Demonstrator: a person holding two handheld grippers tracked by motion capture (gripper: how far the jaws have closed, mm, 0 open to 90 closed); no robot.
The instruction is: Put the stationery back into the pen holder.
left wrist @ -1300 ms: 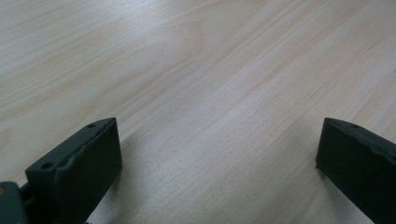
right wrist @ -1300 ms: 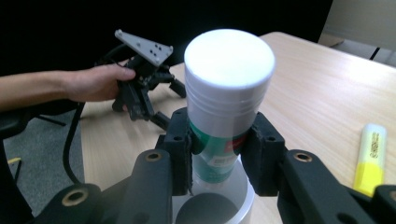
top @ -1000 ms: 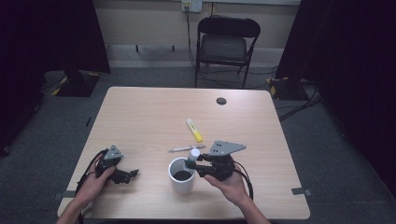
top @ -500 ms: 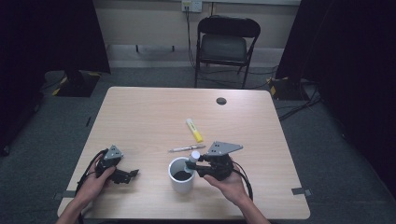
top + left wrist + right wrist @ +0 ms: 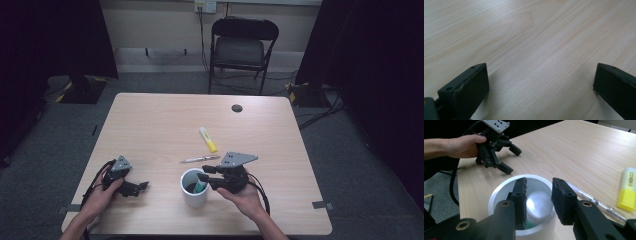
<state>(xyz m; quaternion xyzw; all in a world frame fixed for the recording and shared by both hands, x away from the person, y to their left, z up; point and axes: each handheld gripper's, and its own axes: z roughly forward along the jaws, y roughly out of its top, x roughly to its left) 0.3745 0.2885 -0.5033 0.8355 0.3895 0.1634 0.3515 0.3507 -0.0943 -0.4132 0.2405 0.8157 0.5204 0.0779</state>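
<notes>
Yellow highlighter (image 5: pixel 627 192): small dark print along barrel, too blurred to read.

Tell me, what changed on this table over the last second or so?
Very little. The right gripper shifted slightly over the white cylindrical cup, where a green thing stands; its jaws have just been closing a little, and whether they grip it is unclear. The left gripper kept resting, open, on the pale wooden table. The yellow highlighter and the clear pen lie as before.
</notes>
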